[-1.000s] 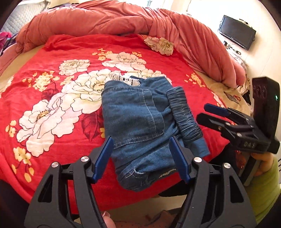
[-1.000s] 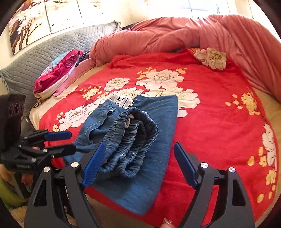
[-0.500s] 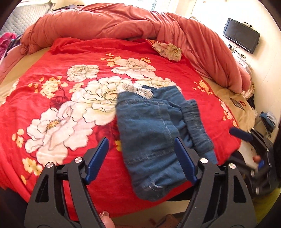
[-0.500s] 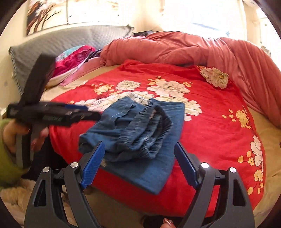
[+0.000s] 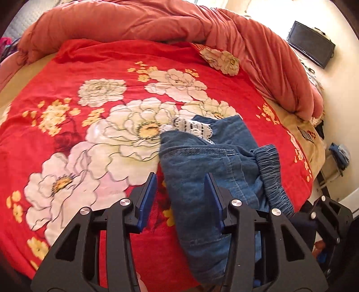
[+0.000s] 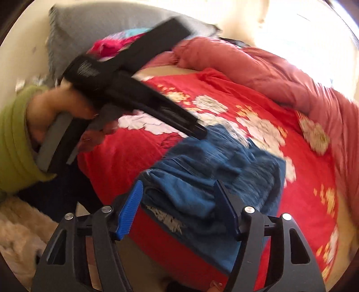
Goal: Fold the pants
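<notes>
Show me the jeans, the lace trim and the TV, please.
jeans [image 5: 197,179], left wrist view, the denim panel.
lace trim [image 5: 193,128], left wrist view, its white middle.
TV [image 5: 310,43], left wrist view, the dark screen.

A red floral bedspread [image 5: 89,125] covers the bed, a rumpled pink duvet [image 5: 143,20] heaped along its far edge, a black TV [image 5: 311,43] beyond that duvet.

- Denim pants [image 5: 202,184]: matt blue cloth, gathered elastic waistband [image 5: 272,177].
- Floral bedspread [image 5: 94,125]: smooth red cloth.
- Left gripper [image 5: 180,200]: matt black plastic, blue pads [image 5: 148,197], shiny metal screws.
</notes>
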Available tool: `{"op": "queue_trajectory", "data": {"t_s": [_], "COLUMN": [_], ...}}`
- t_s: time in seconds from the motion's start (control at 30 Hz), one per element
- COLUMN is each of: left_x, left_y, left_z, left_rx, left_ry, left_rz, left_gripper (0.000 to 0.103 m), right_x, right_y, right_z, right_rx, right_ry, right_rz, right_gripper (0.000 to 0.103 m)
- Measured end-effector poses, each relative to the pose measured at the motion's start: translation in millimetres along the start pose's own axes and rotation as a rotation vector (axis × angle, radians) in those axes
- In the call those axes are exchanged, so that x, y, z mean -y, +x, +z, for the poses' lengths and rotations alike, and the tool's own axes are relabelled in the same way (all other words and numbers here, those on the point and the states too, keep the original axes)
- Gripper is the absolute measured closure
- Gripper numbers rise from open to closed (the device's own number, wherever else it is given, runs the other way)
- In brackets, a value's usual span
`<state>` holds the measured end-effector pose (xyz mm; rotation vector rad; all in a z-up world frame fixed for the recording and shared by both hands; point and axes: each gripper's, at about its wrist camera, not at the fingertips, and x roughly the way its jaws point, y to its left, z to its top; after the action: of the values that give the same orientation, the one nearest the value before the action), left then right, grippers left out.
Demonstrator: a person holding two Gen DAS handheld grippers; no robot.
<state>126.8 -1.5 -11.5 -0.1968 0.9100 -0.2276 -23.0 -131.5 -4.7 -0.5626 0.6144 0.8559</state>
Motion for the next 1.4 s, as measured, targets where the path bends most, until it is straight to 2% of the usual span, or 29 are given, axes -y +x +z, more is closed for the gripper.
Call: {"op": "queue_trajectory", "data": {"t_s": [0.07,0.1,0.13,0.2,0.33,0.4,0.5,0.57,0.7,0.77,0.83,0.93,1.07,1.2,1.4], "left_x": [3,4,4,5,1,-1,-1,0,5,7,9,9,11,14,20], "left_y": [9,15,18,26,29,31,31,29,25,23,22,19,14,7,-3], "left_z": [2,3,4,4,4,3,2,1,1,1,1,0,-2,-2,-2], "left_rx": [-0.013,-0.023,-0.027,-0.038,-0.03,-0.023,-0.013,-0.009,0.001,0.005,0.008,0.013,0.022,0.036,0.054], "left_ry": [0.011,0.014,0.015,0.021,0.015,0.002,-0.012,-0.004,0.012,0.02,0.024,0.025,0.025,0.024,0.035], "left_rz": [0.005,0.006,0.007,0.017,0.007,-0.001,-0.003,0.011,0.024,0.028,0.03,0.031,0.031,0.026,0.024], "left_gripper": [0.066,0.066,0.066,0.066,0.065,0.063,0.062,0.061,0.061,0.061,0.061,0.061,0.061,0.06,0.059], "right_x": [-6,-6,-6,-9,-6,-5,5,6,7,7,5,-3,-7,-7,-3], "right_y": [13,24,31,29,11,15,26,23,20,17,13,8,0,-11,-24], "right_z": [2,1,0,-1,-10,-22,-34,-36,-39,-39,-37,-32,-30,-29,-30], "right_rx": [-0.025,-0.052,-0.071,-0.072,-0.073,-0.099,-0.098,-0.081,-0.068,-0.064,-0.053,-0.044,-0.029,-0.014,0.02], "right_ry": [-0.057,-0.075,-0.071,-0.068,-0.044,-0.049,0.067,0.101,0.144,0.158,0.174,0.164,0.171,0.188,0.228], "right_rz": [-0.013,-0.013,0.027,0.092,0.131,0.117,0.152,0.156,0.147,0.146,0.155,0.145,0.142,0.148,0.149], "right_gripper": [0.042,0.057,0.077,0.087,0.096,0.096,0.096,0.096,0.094,0.089,0.076,0.067,0.061,0.049,0.039]}}
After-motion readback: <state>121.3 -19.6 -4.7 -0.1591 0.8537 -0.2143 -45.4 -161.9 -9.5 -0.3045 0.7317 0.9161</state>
